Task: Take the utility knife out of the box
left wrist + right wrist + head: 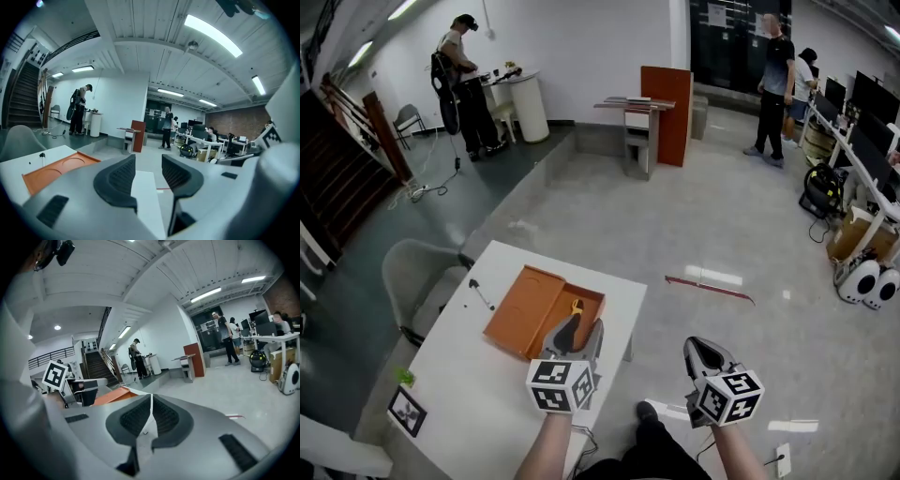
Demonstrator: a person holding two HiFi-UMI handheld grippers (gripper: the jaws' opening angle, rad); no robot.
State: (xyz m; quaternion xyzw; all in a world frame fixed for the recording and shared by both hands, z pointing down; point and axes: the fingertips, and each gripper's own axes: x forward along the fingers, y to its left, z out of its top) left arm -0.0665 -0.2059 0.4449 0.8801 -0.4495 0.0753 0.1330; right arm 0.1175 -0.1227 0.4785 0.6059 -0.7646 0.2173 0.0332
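An open orange box (pixel 546 313) lies on the white table (pixel 478 403), its lid folded out to the left. A yellow utility knife (pixel 576 307) shows in the box's right half, partly hidden by my left gripper. My left gripper (pixel 579 328) hovers over the box's near right corner, open and empty; its jaws (pixel 149 161) stand apart, with the orange lid (pixel 51 171) to their left. My right gripper (pixel 705 356) hangs off the table's right side, above the floor. Its jaws (pixel 151 401) are shut on nothing, and the box (pixel 112 394) lies to its left.
A black pen-like tool (pixel 480 293) lies left of the box. A marker card (pixel 408 411) and a small green item (pixel 404 377) sit near the table's left front edge. A grey chair (pixel 417 277) stands to the left. A red strip (pixel 710 288) lies on the floor. People stand far off.
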